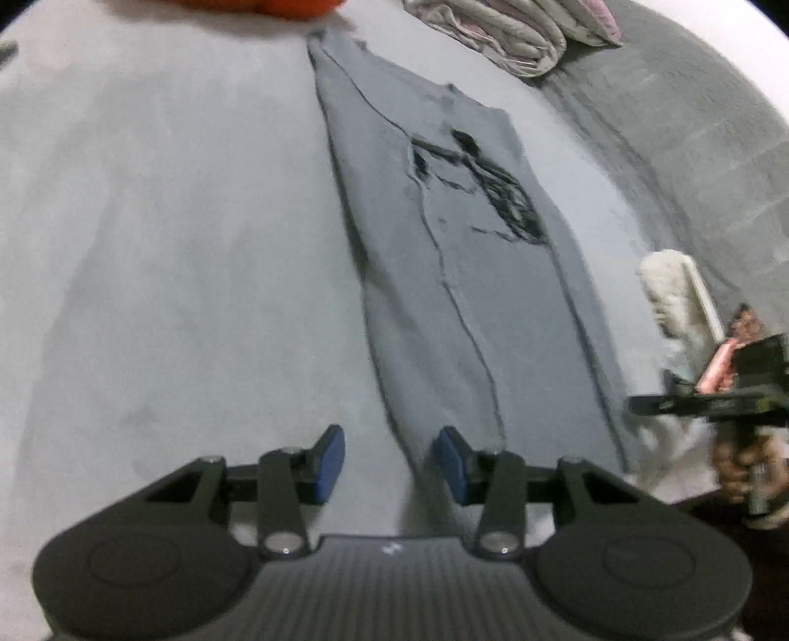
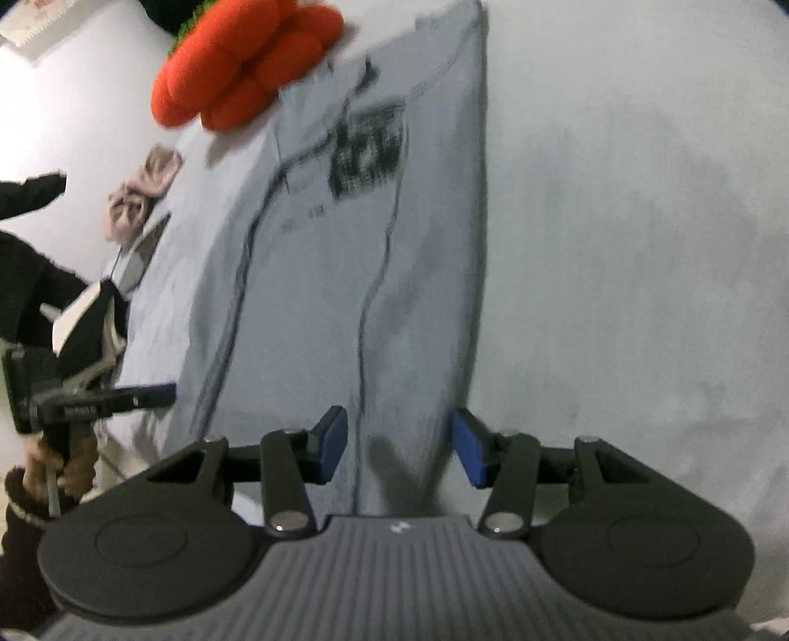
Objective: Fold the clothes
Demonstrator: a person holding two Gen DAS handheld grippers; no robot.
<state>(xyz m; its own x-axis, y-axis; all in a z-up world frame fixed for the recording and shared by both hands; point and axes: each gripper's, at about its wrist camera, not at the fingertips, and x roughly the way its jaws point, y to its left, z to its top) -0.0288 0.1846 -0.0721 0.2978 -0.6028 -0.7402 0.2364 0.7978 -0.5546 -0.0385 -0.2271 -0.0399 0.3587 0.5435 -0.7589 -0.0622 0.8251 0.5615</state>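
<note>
The left tongs (image 1: 387,466) stand partly open over the near end of a grey shirt (image 1: 458,276), nothing between the blue pads (image 1: 331,463); the shirt's narrow end runs down just inside the right pad, and whether it touches cannot be told. The right tongs (image 2: 399,446) are likewise partly open and hold nothing, with the shirt's near hem lying below the gap between the pads. The shirt lies flat on a pale grey bed (image 1: 162,246), folded lengthwise into a long strip, both sides turned in so that seams run along its length, and a dark print (image 1: 485,190) shows near its far half. In the right wrist view the other tool, gripped by a hand (image 2: 47,473) in a dark sleeve, sits at the left beside the shirt. Past the shirt's far end lies an orange plush (image 2: 241,64); a folded pale quilt (image 1: 513,34) lies at the bed's far right, and a small pinkish cloth (image 2: 143,192) at the left edge in the right wrist view.
</note>
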